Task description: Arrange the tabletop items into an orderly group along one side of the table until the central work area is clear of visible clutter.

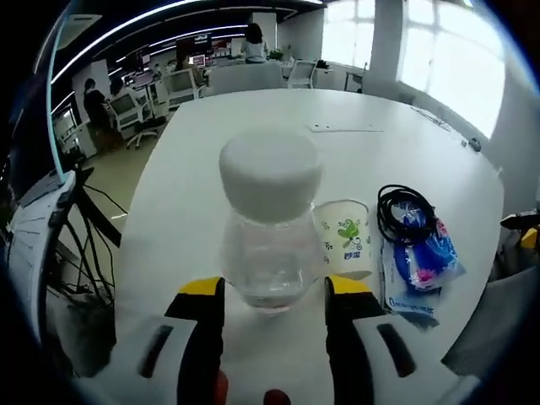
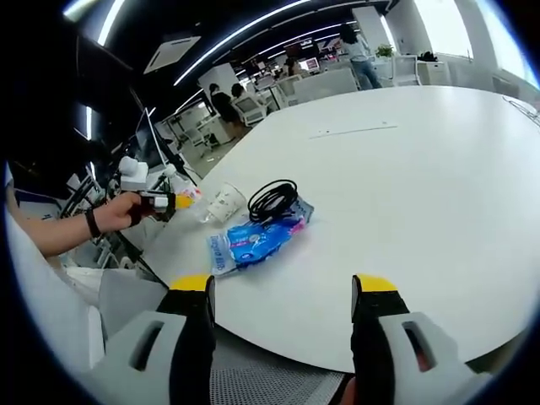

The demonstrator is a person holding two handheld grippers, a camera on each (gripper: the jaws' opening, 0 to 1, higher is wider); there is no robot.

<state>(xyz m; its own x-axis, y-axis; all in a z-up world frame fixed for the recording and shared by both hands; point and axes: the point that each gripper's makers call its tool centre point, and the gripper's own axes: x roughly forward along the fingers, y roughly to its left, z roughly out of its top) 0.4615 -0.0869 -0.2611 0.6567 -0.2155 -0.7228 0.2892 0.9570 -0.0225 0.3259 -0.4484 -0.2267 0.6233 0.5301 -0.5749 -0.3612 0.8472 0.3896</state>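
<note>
White tabletop [image 1: 405,160] carries all items at its near edge in the left gripper view. Nearest, the left gripper [image 1: 274,291] stands with its yellow-tipped jaws on either side of the base of a clear plastic bottle with a white cap [image 1: 270,228]; the jaws sit close to the bottle walls, but firm contact cannot be confirmed. The bottle stands upright, long axis vertical, cap uppermost. Just right of it stands a white paper cup with green print [image 1: 346,236], upright, mouth up, close beside the bottle. Further right lies a blue and pink plastic packet [image 1: 422,261], flat, long axis running near to far, with a coiled black cable [image 1: 405,211] resting on its far end.

In the right gripper view, the right gripper [image 2: 283,291] is spread wide with nothing between its jaws, hovering over the table's near edge. Beyond it lie the packet, cable and cup in a row at the left edge of the table, with a person's hand [image 2: 118,211] holding the left gripper at the far left. Office desks and chairs [image 1: 181,84] stand beyond the table.
</note>
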